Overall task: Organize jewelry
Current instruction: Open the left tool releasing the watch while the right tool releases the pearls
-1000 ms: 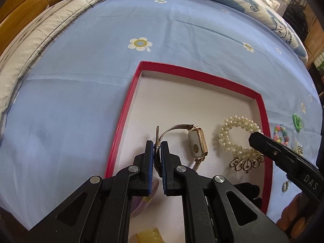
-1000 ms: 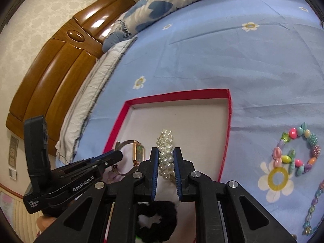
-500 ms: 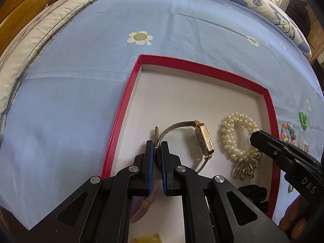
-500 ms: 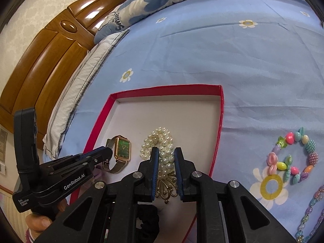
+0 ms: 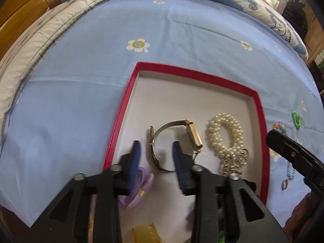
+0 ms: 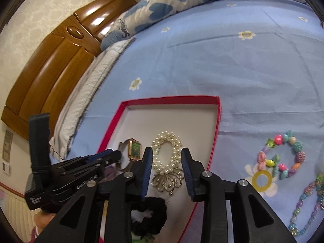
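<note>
A red-rimmed box (image 5: 129, 93) with a white floor lies on the blue bedsheet; it also shows in the right wrist view (image 6: 218, 119). A gold watch (image 5: 193, 135) with a mesh band lies in it, between the open fingers of my left gripper (image 5: 156, 144). A pearl bracelet (image 6: 167, 154) with a gold charm lies beside the watch, between the open fingers of my right gripper (image 6: 167, 154). The watch's green face (image 6: 134, 150) shows in the right wrist view. Both grippers are empty.
A purple hair tie (image 5: 139, 184), a yellow item (image 5: 145, 232) and a black scrunchie (image 6: 149, 216) lie at the box's near end. A colourful bead bracelet (image 6: 281, 156) and a bead chain (image 6: 305, 204) lie on the sheet to the right. Pillows (image 6: 182, 2) and a wooden headboard (image 6: 50, 60) lie beyond.
Both grippers have opened: the left let go of the watch band, the right let go of the pearl bracelet. Both items now lie on the box floor.
</note>
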`<state>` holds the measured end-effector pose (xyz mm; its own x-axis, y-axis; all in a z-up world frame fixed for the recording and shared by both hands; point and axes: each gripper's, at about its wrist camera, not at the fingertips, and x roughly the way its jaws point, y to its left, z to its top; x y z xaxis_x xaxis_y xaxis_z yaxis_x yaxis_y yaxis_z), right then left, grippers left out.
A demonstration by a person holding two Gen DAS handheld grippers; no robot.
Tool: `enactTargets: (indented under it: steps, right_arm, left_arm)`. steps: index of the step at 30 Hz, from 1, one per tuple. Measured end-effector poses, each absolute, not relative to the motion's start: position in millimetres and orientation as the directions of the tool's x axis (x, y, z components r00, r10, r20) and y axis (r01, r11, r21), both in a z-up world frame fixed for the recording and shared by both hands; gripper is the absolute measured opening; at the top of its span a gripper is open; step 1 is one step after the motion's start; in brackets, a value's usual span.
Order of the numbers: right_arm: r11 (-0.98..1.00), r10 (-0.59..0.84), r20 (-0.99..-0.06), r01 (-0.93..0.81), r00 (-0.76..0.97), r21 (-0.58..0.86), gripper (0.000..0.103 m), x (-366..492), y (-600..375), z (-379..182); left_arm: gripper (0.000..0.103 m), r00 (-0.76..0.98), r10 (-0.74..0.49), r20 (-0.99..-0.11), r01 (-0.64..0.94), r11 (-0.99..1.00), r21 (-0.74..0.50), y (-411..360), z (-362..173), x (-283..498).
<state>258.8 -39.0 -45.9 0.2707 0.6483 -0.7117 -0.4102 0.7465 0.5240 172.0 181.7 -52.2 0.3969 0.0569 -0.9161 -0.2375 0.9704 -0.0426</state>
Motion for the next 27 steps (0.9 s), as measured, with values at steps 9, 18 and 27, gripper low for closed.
enactTargets:
  steps: [9,18,27]
  right_arm:
    - [0.761,0.643,-0.684,-0.380,0.345,0.525,0.042,230,-90,-23]
    - [0.823,0.568,-0.705,-0.284,0.425,0.492,0.048,205,-161,-26]
    - [0.853,0.511,-0.718,-0.178,0.473,0.490,0.048,199,-217,-34]
  left_arm:
    - [0.040,0.439,0.044,-0.897,-0.229,0.971,-0.065,170,-33,152]
    - [0.047,0.474,0.000,-0.881,-0.188,0.977,-0.101,142,-15,130]
    - [0.047,0.468,-0.065,-0.881,-0.085,0.989,-0.118,94,-11,130]
